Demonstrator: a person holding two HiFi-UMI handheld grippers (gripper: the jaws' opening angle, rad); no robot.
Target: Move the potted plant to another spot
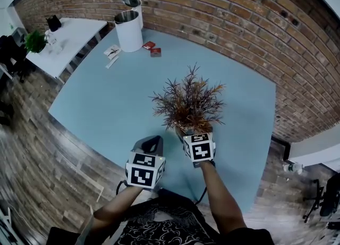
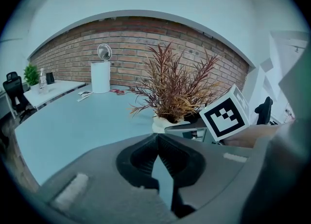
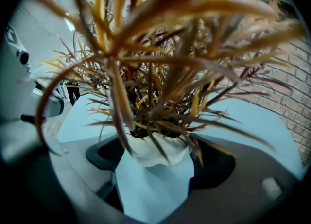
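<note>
The right claw (image 3: 154,162) was closed on the white pot (image 3: 155,145) low down, under the foliage, presumably to spare the stems and carry the load upright. The left claw (image 2: 156,138), shut and empty, waited just beside it. The plant (image 1: 187,103) had spiky rust-brown and yellow leaves and stood upright by the bench's (image 1: 106,106) near edge.

The potted plant (image 3: 156,149) stands on the tabletop (image 1: 101,106) between the right gripper's (image 1: 191,134) jaws. The left gripper (image 1: 151,145) sits just left of it, and a bin (image 1: 129,28) stands far ahead and leftward.
</note>
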